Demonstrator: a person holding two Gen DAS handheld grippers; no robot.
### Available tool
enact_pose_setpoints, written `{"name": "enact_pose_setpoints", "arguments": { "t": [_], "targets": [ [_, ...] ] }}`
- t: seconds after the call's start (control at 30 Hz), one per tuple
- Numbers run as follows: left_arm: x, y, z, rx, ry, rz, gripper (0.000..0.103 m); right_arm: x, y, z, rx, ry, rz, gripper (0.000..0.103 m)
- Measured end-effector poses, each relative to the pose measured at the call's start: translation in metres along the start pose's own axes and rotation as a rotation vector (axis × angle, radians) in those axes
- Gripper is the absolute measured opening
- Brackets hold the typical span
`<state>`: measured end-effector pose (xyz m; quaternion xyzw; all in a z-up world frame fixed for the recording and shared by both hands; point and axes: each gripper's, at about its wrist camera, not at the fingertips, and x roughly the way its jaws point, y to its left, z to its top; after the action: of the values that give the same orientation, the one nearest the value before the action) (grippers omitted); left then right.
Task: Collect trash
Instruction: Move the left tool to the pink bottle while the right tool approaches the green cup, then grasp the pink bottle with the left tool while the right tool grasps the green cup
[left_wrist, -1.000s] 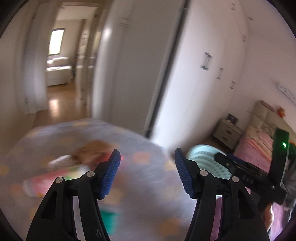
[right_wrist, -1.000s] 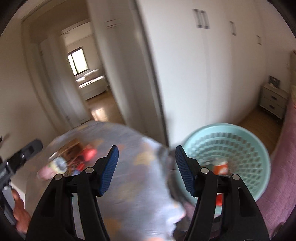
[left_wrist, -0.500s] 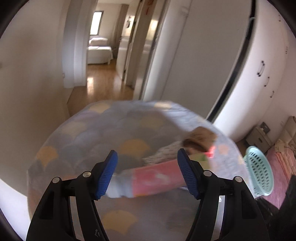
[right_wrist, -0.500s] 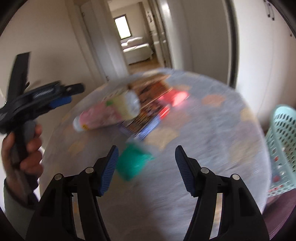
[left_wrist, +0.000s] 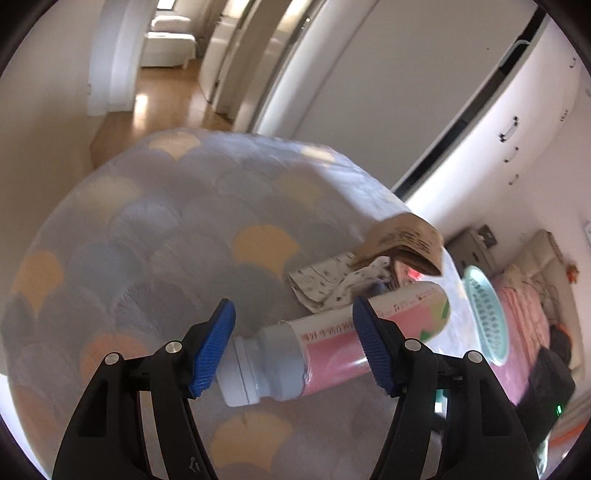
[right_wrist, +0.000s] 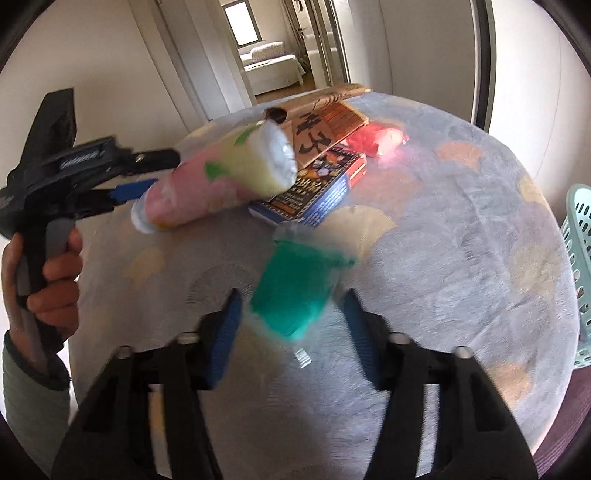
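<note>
On the round table a pink-labelled plastic bottle (left_wrist: 332, 343) lies on its side, white cap toward me. My left gripper (left_wrist: 291, 350) stands open astride its neck, the left pad beside the cap and the right pad in front of the body. From the right wrist view the bottle (right_wrist: 207, 184) shows with the left gripper (right_wrist: 147, 173) at its cap end. A crumpled green packet (right_wrist: 295, 291) lies between the blurred jaws of my right gripper (right_wrist: 291, 332), which are closing; a narrow gap remains on each side.
Behind the bottle lie a brown paper bag (right_wrist: 317, 125), a blue box (right_wrist: 314, 184), a red wrapper (right_wrist: 376, 138) and a patterned cloth (left_wrist: 332, 280). A mint basket (right_wrist: 580, 236) stands off the cloth-covered table's (right_wrist: 461, 258) right edge. A hand (right_wrist: 48, 280) holds the left gripper.
Both grippers swung down from the wardrobe and basket onto the table. The left came astride the bottle. The right closed in on the green packet and its jaws narrowed.
</note>
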<state>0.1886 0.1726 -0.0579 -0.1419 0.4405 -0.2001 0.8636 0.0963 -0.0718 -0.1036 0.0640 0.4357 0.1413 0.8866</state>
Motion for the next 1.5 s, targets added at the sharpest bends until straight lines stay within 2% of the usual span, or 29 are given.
{"name": "enact_pose_setpoints", "arguments": {
  "t": [0.23, 0.47, 0.5, 0.53, 0.6, 0.7, 0.73, 0.87, 0.93, 1.0, 1.1, 1.2, 1.27, 1.33, 1.43, 1.5],
  "targets": [
    [-0.011, -0.021, -0.031, 0.099, 0.036, -0.04, 0.066, -0.006, -0.027, 0.003, 0.035, -0.001, -0.001, 0.037],
    [-0.011, -0.033, -0.058, 0.168, 0.08, 0.009, 0.067, -0.014, -0.045, 0.007, 0.054, -0.009, -0.008, 0.037],
    [-0.013, -0.034, -0.061, 0.169, 0.069, 0.036, 0.067, -0.016, -0.045, 0.007, 0.054, -0.013, -0.025, 0.037],
    [-0.017, -0.033, -0.063, 0.166, 0.051, 0.061, 0.067, -0.027, -0.044, 0.003, 0.073, -0.055, -0.071, 0.037],
    [-0.022, -0.031, -0.065, 0.151, 0.001, 0.087, 0.067, -0.053, -0.034, -0.011, 0.043, -0.144, -0.027, 0.037],
    [-0.027, -0.023, -0.074, 0.085, -0.054, 0.058, 0.067, -0.075, -0.008, -0.02, -0.067, -0.187, -0.003, 0.038],
    [-0.028, -0.022, -0.077, 0.065, -0.074, 0.042, 0.067, -0.079, -0.004, -0.021, -0.083, -0.192, 0.014, 0.038],
    [-0.029, -0.026, -0.083, 0.034, -0.137, 0.071, 0.065, -0.082, 0.0, -0.025, -0.081, -0.175, 0.066, 0.042],
    [-0.029, -0.03, -0.078, 0.034, -0.167, 0.109, 0.065, -0.083, -0.003, -0.027, -0.077, -0.168, 0.091, 0.042],
    [-0.027, -0.032, -0.07, 0.035, -0.191, 0.109, 0.067, -0.087, -0.001, -0.032, -0.077, -0.165, 0.122, 0.044],
    [-0.027, -0.032, -0.063, 0.022, -0.189, 0.114, 0.067, -0.092, 0.0, -0.037, -0.081, -0.158, 0.164, 0.053],
    [-0.046, -0.029, -0.076, -0.009, -0.215, 0.143, 0.067, -0.091, 0.007, -0.04, -0.129, -0.149, 0.173, 0.054],
    [-0.066, -0.027, -0.095, -0.059, -0.218, 0.213, 0.067, -0.093, 0.008, -0.045, -0.142, -0.15, 0.176, 0.055],
    [-0.084, -0.03, -0.114, -0.105, -0.208, 0.252, 0.067, -0.09, 0.003, -0.045, -0.127, -0.142, 0.184, 0.055],
    [-0.102, -0.044, -0.142, -0.151, -0.169, 0.243, 0.068, -0.083, -0.009, -0.043, -0.096, -0.137, 0.183, 0.055],
    [-0.108, -0.056, -0.157, -0.154, -0.139, 0.238, 0.076, -0.083, -0.017, -0.042, -0.076, -0.14, 0.187, 0.055]
  ]
}}
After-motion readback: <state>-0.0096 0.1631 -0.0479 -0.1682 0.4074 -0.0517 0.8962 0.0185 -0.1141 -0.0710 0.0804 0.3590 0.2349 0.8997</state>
